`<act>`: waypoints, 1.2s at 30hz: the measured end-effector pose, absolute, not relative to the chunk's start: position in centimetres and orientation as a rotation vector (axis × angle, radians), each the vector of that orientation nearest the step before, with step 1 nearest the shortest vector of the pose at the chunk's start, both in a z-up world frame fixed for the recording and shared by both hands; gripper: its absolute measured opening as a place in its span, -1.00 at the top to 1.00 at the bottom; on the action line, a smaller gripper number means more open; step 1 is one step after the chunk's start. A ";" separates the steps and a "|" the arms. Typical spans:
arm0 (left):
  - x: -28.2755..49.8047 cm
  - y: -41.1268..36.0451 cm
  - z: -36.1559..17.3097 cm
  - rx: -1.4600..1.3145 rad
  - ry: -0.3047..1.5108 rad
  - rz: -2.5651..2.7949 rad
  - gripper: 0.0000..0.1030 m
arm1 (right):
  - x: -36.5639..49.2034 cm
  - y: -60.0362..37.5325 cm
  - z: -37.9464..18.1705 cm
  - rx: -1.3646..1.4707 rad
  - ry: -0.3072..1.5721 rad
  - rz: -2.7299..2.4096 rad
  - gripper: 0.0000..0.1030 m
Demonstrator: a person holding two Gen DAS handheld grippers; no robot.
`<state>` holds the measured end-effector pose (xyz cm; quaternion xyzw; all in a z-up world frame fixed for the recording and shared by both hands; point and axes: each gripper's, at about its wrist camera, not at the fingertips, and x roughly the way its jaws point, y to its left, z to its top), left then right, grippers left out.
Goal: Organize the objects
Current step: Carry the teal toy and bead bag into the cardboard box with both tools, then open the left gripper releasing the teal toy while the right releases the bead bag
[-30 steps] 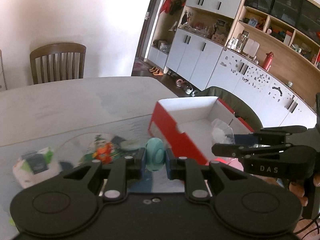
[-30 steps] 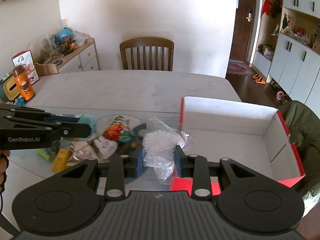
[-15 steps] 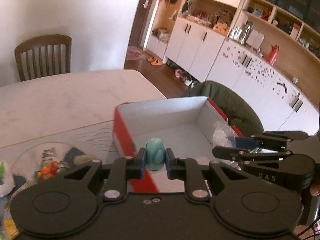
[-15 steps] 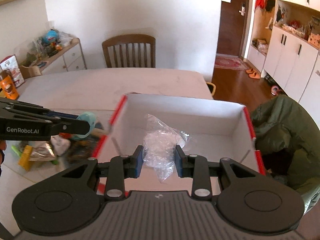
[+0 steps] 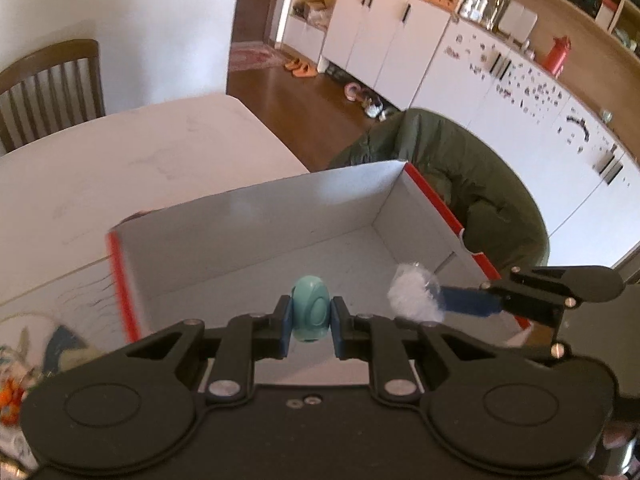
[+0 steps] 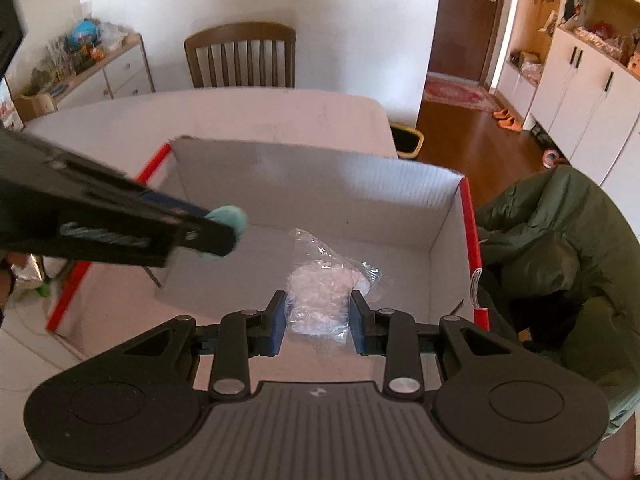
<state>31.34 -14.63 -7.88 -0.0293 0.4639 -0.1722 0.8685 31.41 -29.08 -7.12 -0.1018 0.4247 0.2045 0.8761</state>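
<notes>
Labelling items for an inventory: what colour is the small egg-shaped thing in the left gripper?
Teal egg-shaped thing; clearest in the left wrist view.

A bright dining room with white walls. A pale marble-look table (image 6: 256, 120) fills the middle, with a brown slatted wooden chair (image 6: 240, 56) at its far side. Dark wooden floor (image 5: 304, 92) leads to an open doorway. White cabinets (image 5: 384, 36) with wooden shelves line the right wall. A green jacket (image 6: 560, 240) drapes over a seat beside the table.

Teal egg-shaped toy (image 5: 310, 308) and clear bag (image 6: 320, 296) (white bits inside) held above red-edged white box (image 6: 320, 188).
</notes>
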 end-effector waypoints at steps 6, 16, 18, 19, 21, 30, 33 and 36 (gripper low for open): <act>34.8 -17.2 -10.5 -0.010 1.039 -0.361 0.65 | 33.7 -29.9 -9.7 -0.209 0.981 0.418 0.39; 37.4 -19.0 -14.3 0.005 1.151 -0.348 0.65 | 34.9 -29.4 -12.3 -0.273 1.104 0.424 0.39; 37.5 -19.1 -14.8 0.004 1.165 -0.348 0.65 | 34.8 -29.3 -12.6 -0.281 1.122 0.424 0.39; 37.5 -19.2 -15.0 0.004 1.172 -0.348 0.65 | 34.8 -29.2 -12.7 -0.282 1.130 0.424 0.39; 37.4 -19.2 -15.3 0.002 1.183 -0.346 0.65 | 34.8 -29.1 -13.2 -0.281 1.149 0.420 0.39; 37.7 -19.0 -16.1 -0.003 1.227 -0.319 0.55 | 34.6 -29.4 -13.0 -0.220 1.174 0.436 0.37; 37.5 -19.0 -15.9 -0.009 1.229 -0.317 0.45 | 34.2 -29.7 -12.7 -0.208 1.170 0.449 0.23; 37.2 -18.8 -15.6 -0.025 1.221 -0.315 0.34 | 34.0 -30.2 -12.2 -0.191 1.156 0.454 -0.14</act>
